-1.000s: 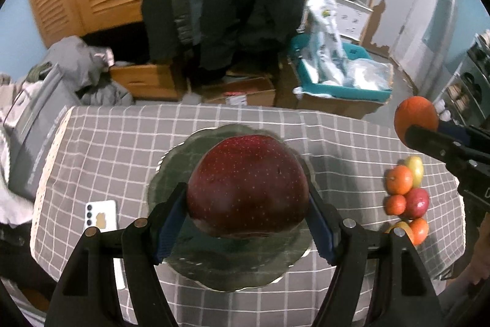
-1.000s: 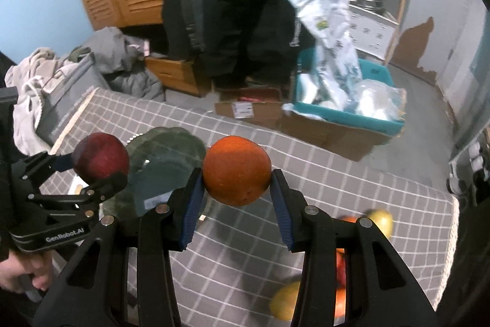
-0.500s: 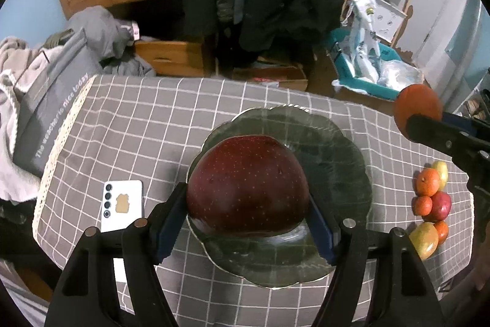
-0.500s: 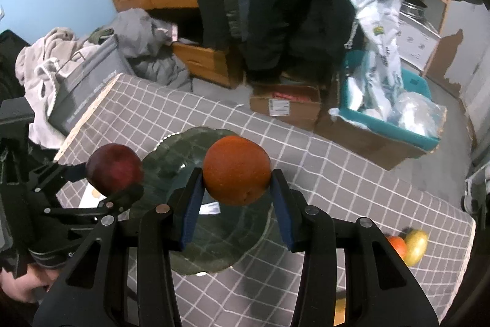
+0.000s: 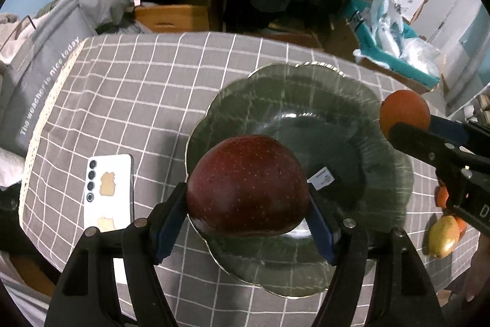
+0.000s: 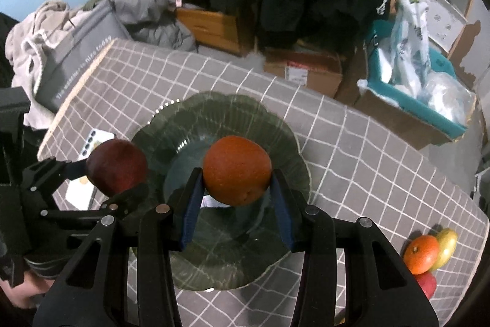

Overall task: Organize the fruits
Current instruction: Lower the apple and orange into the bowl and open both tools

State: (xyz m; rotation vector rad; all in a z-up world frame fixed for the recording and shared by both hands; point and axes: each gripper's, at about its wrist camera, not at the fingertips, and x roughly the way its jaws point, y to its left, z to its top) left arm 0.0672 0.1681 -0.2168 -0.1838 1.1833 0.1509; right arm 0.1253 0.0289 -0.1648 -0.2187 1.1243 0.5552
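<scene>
My left gripper (image 5: 248, 206) is shut on a dark red apple (image 5: 246, 186) and holds it above the near left rim of a green glass plate (image 5: 306, 88). My right gripper (image 6: 237, 198) is shut on an orange (image 6: 237, 169) and holds it over the middle of the plate (image 6: 214, 106). The orange (image 5: 404, 112) also shows in the left wrist view at the plate's right edge. The apple (image 6: 116, 167) shows in the right wrist view at the plate's left side. The plate holds only a small white sticker (image 5: 321, 181).
A white phone (image 5: 108, 192) lies on the grey checked tablecloth (image 5: 137, 88) left of the plate. A small pile of fruit (image 6: 428, 250) sits near the table's right edge; a yellow one (image 5: 441, 236) shows there. Bags, boxes and clothes stand beyond the table.
Both grippers have moved left with their fruit. The plate now lies under and ahead of both grippers. The orange has come from beside the plate to over its middle.
</scene>
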